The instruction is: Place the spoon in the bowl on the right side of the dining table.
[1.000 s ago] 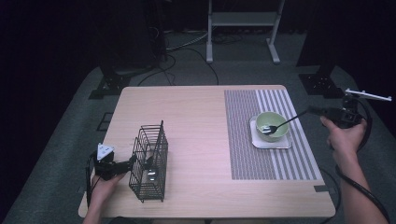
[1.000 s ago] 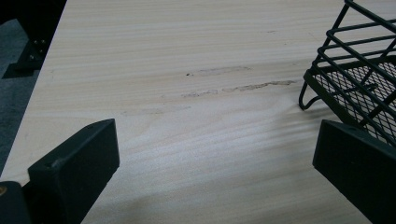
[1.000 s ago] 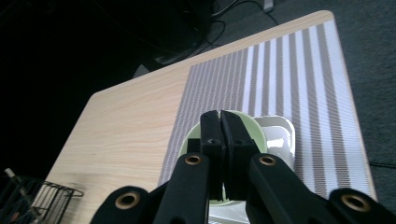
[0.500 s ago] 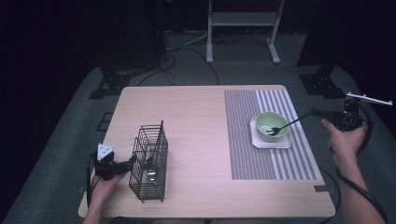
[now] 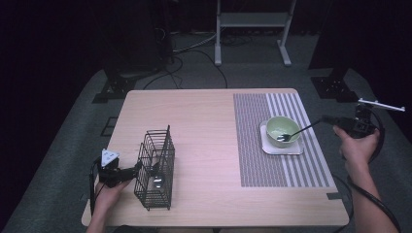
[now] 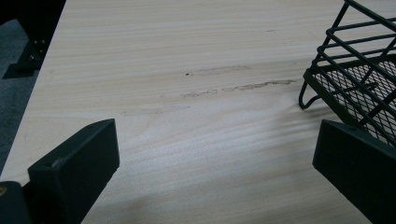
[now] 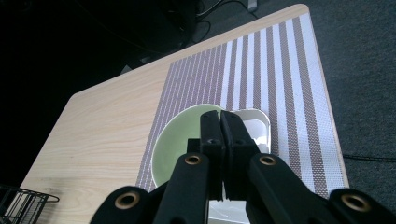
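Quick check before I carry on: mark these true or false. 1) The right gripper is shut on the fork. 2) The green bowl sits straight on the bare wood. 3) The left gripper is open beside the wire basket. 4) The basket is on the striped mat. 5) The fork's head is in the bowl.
1) True: the right gripper is shut on the fork.
2) False: the green bowl sits on a white square plate, on the striped mat.
3) True: the left gripper is open beside the wire basket.
4) False: the basket stands on bare wood, left of the mat.
5) True.
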`<move>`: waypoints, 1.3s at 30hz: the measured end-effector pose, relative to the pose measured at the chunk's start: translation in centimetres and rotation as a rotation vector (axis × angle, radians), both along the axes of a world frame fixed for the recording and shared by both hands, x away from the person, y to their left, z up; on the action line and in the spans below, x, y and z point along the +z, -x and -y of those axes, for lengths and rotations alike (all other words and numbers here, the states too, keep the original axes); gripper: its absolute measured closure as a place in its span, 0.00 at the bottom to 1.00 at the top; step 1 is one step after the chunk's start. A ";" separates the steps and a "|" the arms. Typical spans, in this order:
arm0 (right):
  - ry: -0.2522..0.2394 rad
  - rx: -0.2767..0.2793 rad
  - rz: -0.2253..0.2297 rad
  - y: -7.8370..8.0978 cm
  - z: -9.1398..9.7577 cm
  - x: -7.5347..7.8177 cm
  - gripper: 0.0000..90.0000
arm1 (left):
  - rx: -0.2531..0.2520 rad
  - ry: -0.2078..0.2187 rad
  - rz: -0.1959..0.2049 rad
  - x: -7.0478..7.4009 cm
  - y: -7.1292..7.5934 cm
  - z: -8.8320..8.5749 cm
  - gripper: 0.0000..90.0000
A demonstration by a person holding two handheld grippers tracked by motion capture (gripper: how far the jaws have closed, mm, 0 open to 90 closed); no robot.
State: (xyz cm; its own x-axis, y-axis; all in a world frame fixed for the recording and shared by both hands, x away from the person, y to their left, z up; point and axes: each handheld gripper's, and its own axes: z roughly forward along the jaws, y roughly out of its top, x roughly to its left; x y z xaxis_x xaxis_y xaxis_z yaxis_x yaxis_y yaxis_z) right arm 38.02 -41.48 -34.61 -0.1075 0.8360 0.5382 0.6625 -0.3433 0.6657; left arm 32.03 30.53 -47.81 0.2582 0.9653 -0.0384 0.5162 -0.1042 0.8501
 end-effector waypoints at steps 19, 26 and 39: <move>-0.017 0.014 -0.032 -0.9 -0.3 -1.5 0.97 | 0.002 -0.005 0.002 0.0 0.0 0.0 0.00; -0.029 0.011 -0.037 -1.2 -0.2 -2.1 0.97 | 0.001 -0.006 0.000 0.0 0.0 0.0 0.00; -0.053 -0.001 -0.048 -1.2 0.0 -3.4 0.92 | -0.005 -0.005 0.002 0.0 0.1 0.0 0.00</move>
